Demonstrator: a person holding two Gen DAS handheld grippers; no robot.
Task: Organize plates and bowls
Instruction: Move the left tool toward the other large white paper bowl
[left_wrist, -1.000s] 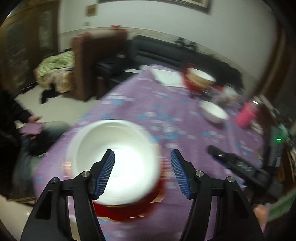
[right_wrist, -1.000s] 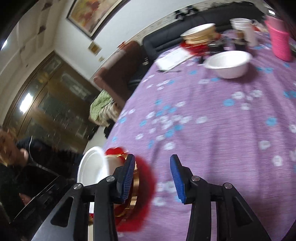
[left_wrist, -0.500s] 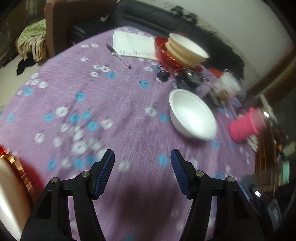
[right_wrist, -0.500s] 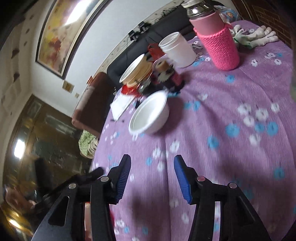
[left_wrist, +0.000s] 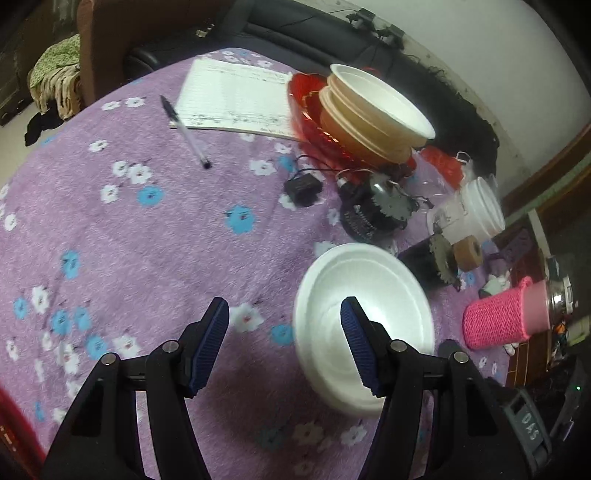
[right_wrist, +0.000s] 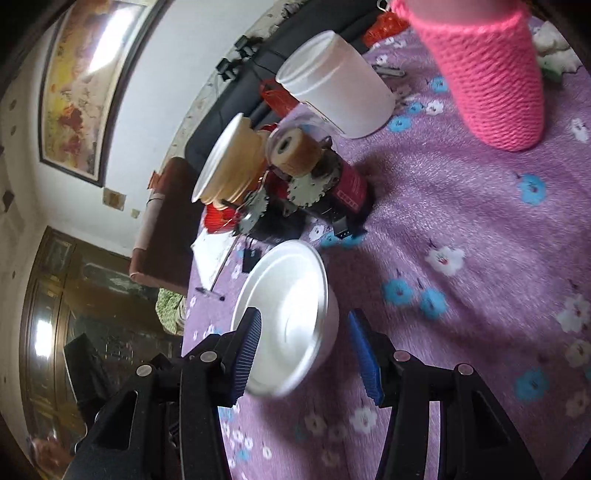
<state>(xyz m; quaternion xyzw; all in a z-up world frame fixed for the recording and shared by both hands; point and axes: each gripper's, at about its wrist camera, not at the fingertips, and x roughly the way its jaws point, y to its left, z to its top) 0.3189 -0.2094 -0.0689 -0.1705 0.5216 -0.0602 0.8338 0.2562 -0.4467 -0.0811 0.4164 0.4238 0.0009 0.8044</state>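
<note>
A lone white foam bowl (left_wrist: 373, 306) (right_wrist: 291, 310) stands upright on the purple flowered tablecloth (left_wrist: 147, 240). My left gripper (left_wrist: 284, 347) is open and straddles the bowl's left rim, its right finger over the inside, pads not touching. My right gripper (right_wrist: 306, 356) is open too: its left finger sits in front of the bowl's inside and its right finger just outside the wall, with no pressing. Farther back, a stack of beige and white bowls (left_wrist: 376, 110) (right_wrist: 229, 166) rests on a red plate (left_wrist: 306, 107).
Just behind the bowl lie dark geared gadgets (left_wrist: 373, 210) (right_wrist: 332, 184), a tape roll (left_wrist: 467, 253) and a white cup (left_wrist: 476, 214) (right_wrist: 336, 85). A pink knitted flask (left_wrist: 502, 317) (right_wrist: 487, 74) stands to the right. A notepad (left_wrist: 236, 96) and pen (left_wrist: 184, 129) lie far left.
Both views swung away from a white bowl on a red plate at the table's near edge and closed in on the lone white bowl. The right jaws stand a little wider.
</note>
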